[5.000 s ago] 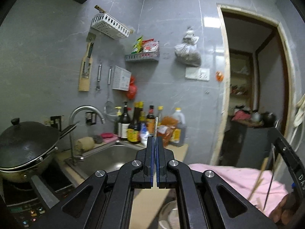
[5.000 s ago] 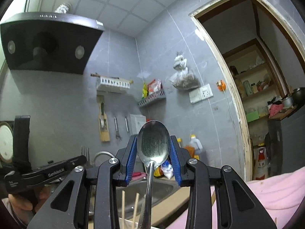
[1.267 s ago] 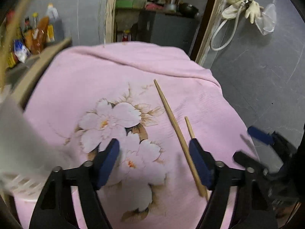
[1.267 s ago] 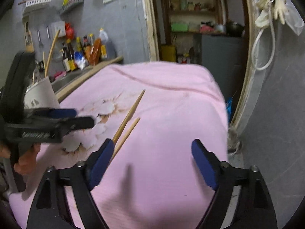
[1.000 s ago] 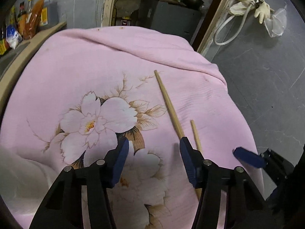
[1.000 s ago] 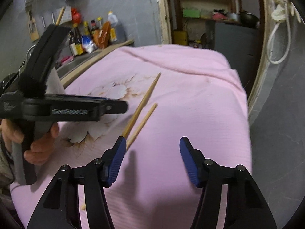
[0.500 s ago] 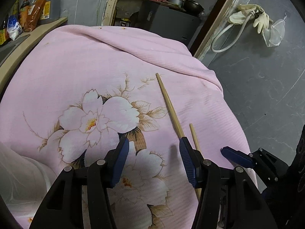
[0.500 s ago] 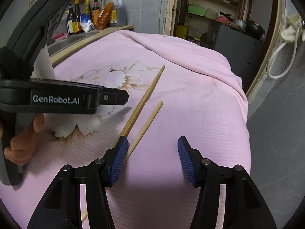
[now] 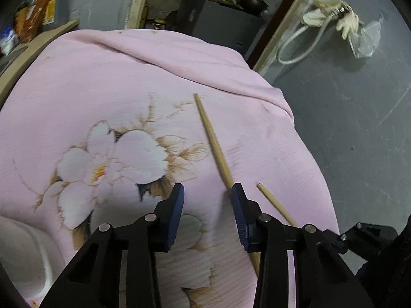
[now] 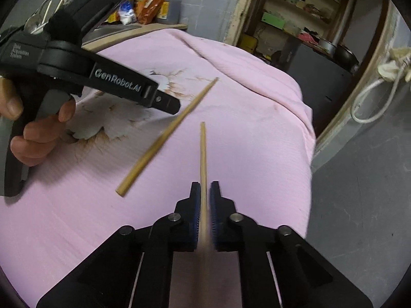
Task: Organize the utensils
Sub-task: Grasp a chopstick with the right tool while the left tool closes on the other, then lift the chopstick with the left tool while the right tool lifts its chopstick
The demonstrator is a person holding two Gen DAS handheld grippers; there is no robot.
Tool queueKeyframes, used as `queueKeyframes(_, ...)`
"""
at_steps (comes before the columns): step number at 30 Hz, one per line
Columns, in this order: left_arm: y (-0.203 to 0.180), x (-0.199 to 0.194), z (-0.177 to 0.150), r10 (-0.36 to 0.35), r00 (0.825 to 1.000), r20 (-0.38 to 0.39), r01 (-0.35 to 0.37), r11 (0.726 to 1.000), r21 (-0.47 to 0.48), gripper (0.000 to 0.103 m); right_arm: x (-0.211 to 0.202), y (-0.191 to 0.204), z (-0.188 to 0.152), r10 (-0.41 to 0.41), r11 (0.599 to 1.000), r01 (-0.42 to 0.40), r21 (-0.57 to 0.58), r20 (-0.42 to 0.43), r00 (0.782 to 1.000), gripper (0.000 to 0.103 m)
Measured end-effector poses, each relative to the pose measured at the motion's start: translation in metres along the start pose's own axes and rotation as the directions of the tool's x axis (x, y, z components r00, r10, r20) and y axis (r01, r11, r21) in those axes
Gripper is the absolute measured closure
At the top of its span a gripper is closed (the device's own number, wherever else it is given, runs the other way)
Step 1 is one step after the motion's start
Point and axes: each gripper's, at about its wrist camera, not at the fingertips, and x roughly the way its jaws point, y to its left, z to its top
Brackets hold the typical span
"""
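Wooden and pale tan, two chopsticks lie over a pink cloth (image 9: 108, 82) printed with white flowers, which covers the surface. In the left wrist view the longer chopstick (image 9: 213, 143) runs from the cloth's middle down toward the camera, and its lower part is hidden behind the right-hand finger of the left gripper (image 9: 206, 205). The shorter chopstick (image 9: 276, 208) shows only its tip and a short stretch before it passes behind the black frame, so its far end cannot be seen there. At the lower left edge a white rounded container (image 9: 28, 256) is cut off and too blurred to identify.

The left gripper's jaws are closing but stand apart, with bare cloth between the blue pads; the longer chopstick lies against the outer side of the right-hand pad, not between them.

In the right wrist view the right gripper (image 10: 204, 202) has its jaws drawn together on the shorter chopstick (image 10: 203, 159), which points straight ahead; its near end blurs and is lost between the pads. The longer chopstick (image 10: 167, 137) lies slanted just to the left, apart from it. A hand (image 10: 33, 125) holds the left gripper's handle at the left edge.
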Motion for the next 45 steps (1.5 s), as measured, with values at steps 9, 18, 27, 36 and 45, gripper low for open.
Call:
queueKeyframes(9,-0.028,0.014,0.003,0.065,0.996,-0.059,-0.06,0.995,0.082,0.095,-0.001,-0.015,-0.002,-0.013,0.995,0.008,0.102,0.044,0.999,0.102)
queueKeyframes(18,-0.015,-0.017,-0.033,0.056,0.984,-0.171,-0.041,0.995,0.089,0.096,-0.01,-0.023,-0.011,0.055,0.989,-0.058,0.136,0.024,0.998,0.102)
queueKeyframes(27,-0.02,-0.028,-0.042,0.077,0.976,-0.203,-0.042,0.984,0.171,0.093,0.006,-0.025,0.009,0.11,0.986,-0.106,0.13,-0.02,0.994,0.093)
queueKeyframes(36,-0.017,-0.008,-0.019,0.072,0.96,-0.272,-0.03,0.987,0.156,0.093,0.033,-0.028,0.035,0.165,0.981,-0.153,0.122,-0.1,0.981,0.081)
queueKeyframes(45,-0.023,-0.016,-0.03,0.073,0.98,-0.184,-0.043,0.986,0.161,0.098,0.022,-0.029,0.031,0.194,0.962,-0.182,0.203,-0.038,0.98,0.1)
